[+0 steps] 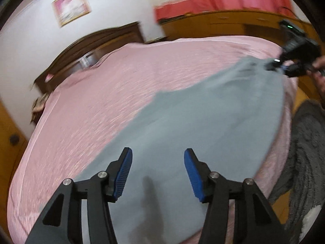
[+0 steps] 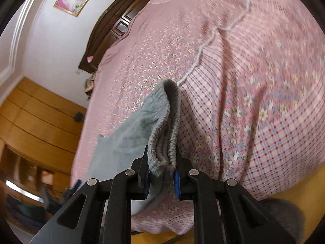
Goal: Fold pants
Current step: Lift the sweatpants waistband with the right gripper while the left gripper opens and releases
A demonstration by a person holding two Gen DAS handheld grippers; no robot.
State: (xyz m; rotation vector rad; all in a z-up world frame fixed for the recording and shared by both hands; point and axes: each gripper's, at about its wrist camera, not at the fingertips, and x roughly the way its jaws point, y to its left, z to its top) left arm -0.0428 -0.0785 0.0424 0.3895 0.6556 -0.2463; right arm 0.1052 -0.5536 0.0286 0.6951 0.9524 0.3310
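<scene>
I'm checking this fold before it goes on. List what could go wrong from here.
1. The right gripper pinches only the bunched waistband of the grey pants; it may slip out.
2. The left gripper is open over the pants and holds nothing, so that end may drag or crease on the pink bedspread.

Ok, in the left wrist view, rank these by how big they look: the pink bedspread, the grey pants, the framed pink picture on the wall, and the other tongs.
1. Pink bedspread
2. Grey pants
3. Framed pink picture and right tongs: they look alike, and distance makes ranking unsure.
</scene>
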